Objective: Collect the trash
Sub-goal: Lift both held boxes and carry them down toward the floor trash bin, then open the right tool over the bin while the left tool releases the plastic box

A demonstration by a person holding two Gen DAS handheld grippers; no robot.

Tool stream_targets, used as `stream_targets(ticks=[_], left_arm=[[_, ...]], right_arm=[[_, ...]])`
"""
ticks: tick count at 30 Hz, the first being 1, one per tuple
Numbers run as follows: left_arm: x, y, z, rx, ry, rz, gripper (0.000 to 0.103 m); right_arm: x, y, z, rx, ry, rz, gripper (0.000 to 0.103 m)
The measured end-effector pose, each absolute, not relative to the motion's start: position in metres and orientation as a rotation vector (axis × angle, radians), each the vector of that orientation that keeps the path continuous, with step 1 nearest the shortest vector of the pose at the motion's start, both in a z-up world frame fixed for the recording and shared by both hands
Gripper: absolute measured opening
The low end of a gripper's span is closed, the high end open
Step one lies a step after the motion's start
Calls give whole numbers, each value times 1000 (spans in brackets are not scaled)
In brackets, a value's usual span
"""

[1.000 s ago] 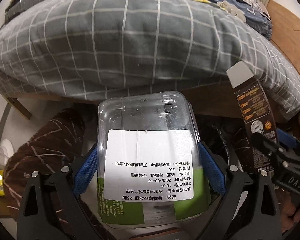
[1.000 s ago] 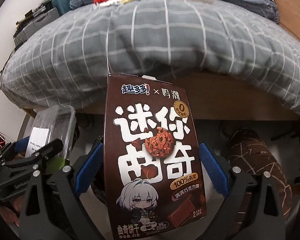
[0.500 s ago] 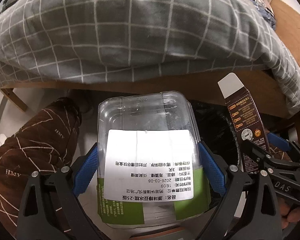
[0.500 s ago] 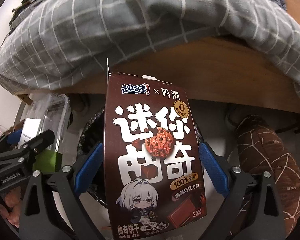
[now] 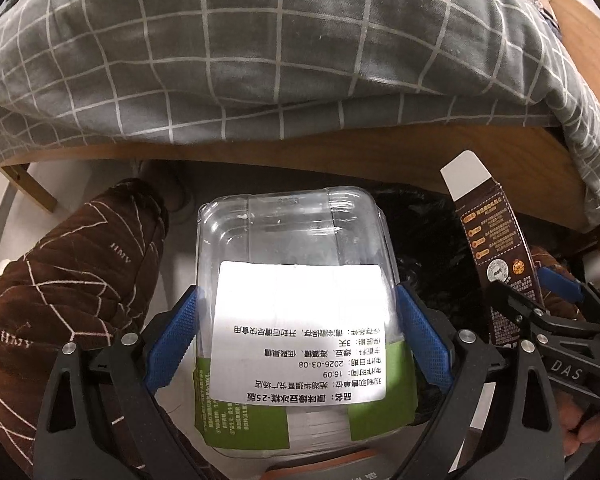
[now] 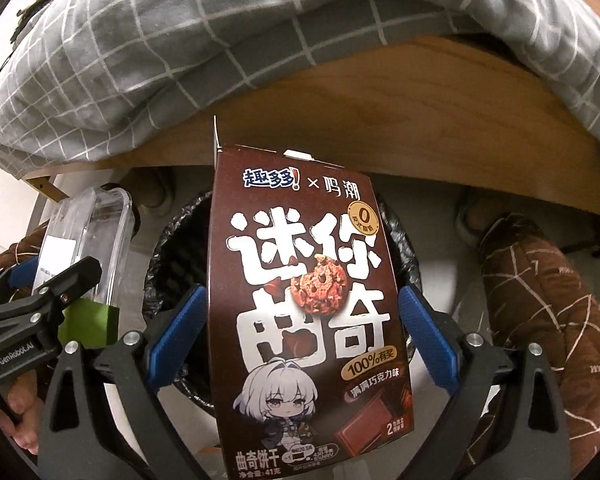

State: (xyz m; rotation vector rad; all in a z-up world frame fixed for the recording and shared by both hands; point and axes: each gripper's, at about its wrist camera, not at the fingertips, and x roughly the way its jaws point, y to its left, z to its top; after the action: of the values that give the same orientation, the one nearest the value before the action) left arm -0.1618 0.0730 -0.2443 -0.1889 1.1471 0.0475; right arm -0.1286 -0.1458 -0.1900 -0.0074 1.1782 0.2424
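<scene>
My left gripper (image 5: 296, 332) is shut on a clear plastic food box (image 5: 292, 240) with a white label and green band. My right gripper (image 6: 300, 328) is shut on a brown cookie box (image 6: 300, 272) with white lettering. Both are held over a round bin lined with a black bag (image 6: 172, 256), which sits on the floor under the bed edge. In the left wrist view the bin's black bag (image 5: 424, 248) shows behind the plastic box, and the cookie box (image 5: 496, 248) stands at the right. The right wrist view has the plastic box (image 6: 88, 236) at the left.
A bed with a grey checked quilt (image 5: 260, 48) and wooden frame (image 6: 440, 120) overhangs the bin. The person's legs in brown quilted trousers (image 5: 60, 280) (image 6: 548, 304) flank the bin. The floor around it is pale.
Both grippers have tilted down and moved closer to the bin with their loads. The bed top with its litter has left view, and the bin's black bag now shows more fully.
</scene>
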Motion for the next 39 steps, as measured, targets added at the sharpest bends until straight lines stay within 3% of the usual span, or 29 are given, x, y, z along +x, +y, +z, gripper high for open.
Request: stream_targets(ticks=[3,16,39], left_arm=[[-161,76,-246,-186,1151,56,92],[-159,69,-241,-182,1157,55,92],[-137,-38,-248,-61,1189,-91,92]], right_arm=[[-127,-147,-192,6,1182,242,96],[-130,-160,-182,27,1153,249,96],[-132,-254,-189,65,1128,82,96]])
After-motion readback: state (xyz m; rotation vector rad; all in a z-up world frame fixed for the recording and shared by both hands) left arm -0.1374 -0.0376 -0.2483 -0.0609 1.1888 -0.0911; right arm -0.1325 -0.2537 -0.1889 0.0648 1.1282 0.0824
